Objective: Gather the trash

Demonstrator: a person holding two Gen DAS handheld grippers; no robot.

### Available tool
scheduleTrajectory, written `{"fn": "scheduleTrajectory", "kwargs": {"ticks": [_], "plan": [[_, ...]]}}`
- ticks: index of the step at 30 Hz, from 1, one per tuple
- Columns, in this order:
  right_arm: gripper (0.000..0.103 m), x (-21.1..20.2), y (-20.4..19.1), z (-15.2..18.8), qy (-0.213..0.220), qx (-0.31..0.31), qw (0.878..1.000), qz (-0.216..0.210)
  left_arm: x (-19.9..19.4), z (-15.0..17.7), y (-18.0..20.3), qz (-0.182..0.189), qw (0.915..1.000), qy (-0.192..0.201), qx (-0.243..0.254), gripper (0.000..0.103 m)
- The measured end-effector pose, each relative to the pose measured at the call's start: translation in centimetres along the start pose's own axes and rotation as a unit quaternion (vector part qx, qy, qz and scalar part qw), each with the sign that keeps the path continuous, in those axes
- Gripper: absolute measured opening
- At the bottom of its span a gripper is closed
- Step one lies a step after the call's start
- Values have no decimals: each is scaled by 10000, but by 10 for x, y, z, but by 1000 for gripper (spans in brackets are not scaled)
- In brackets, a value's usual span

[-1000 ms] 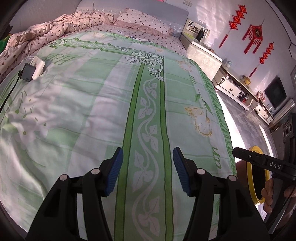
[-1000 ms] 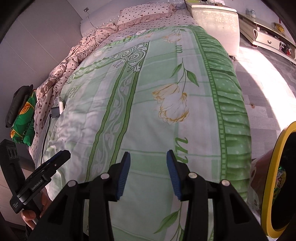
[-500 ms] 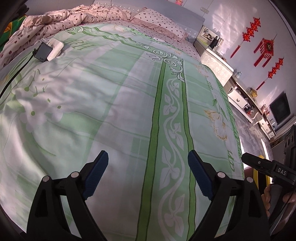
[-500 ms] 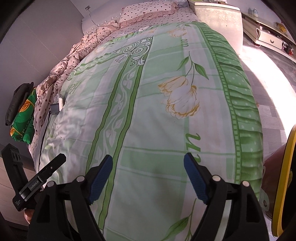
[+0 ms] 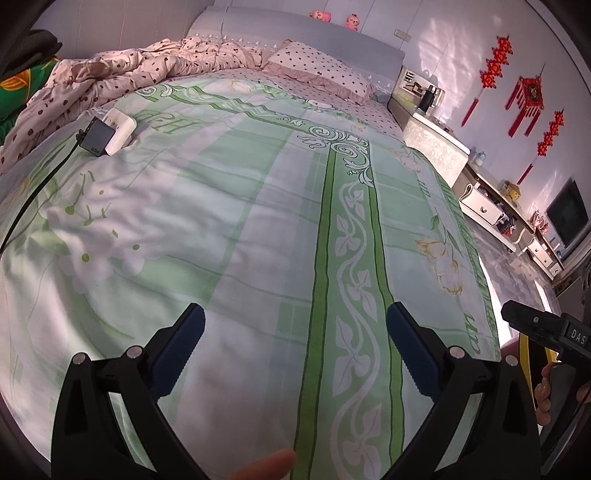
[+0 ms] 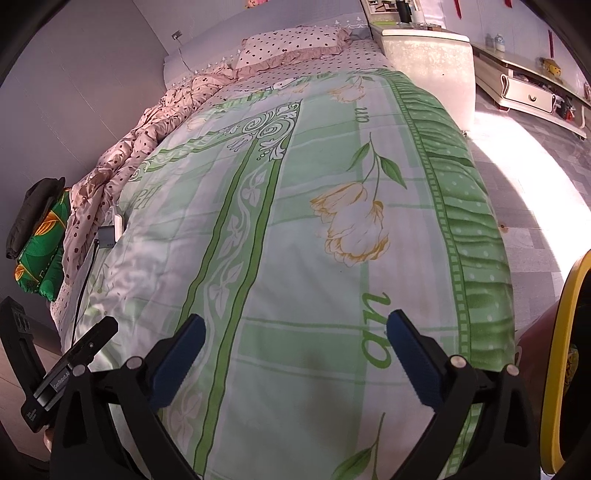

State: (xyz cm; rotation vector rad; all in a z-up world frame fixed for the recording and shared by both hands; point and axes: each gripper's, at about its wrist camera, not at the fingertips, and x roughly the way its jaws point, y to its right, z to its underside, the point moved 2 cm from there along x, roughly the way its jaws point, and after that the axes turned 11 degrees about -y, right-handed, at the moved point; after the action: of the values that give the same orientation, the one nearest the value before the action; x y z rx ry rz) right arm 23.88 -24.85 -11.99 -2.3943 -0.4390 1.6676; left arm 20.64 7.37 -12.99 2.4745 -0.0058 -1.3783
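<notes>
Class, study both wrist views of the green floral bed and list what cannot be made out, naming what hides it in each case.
- Yellow-rimmed bin, right wrist view: cut by the picture edge; its contents are not readable.
- Black charger block and white box, left wrist view: small, print unreadable.
- Cluttered cream side shelf, left wrist view: items too small.
- Trash on the green floral bedspread: none discernible.

Both grippers' jaws, narrow a second ago, are opening and now stand far apart, with only bedspread showing between them. The left gripper (image 5: 295, 325) has swung so that more of the bed's head end shows: the black charger (image 5: 96, 137) sits nearer the middle of its view, and the grey headboard (image 5: 295, 33) now shows along the top. A fingertip (image 5: 269, 467) has come in at the bottom edge. In the right gripper's (image 6: 295, 328) view the yellow-rimmed bin (image 6: 565, 332) has slid toward the right edge.
</notes>
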Motion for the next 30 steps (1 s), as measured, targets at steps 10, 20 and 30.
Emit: {"fn": "scheduleTrajectory", "kwargs": {"ticks": [10,20,30], "plan": [[95,-53,-4,11,1422,-41,9877,642,-45,4,18,-220,9945,930,422,95],[95,-103,-9,46,2725,41,9550,1167,-99,26,31,-317,9832,1738,449,95],[95,-121,-20,82,3202,-99,9388,1271,-125,55,56,-146,9778,1970,693,95]]}}
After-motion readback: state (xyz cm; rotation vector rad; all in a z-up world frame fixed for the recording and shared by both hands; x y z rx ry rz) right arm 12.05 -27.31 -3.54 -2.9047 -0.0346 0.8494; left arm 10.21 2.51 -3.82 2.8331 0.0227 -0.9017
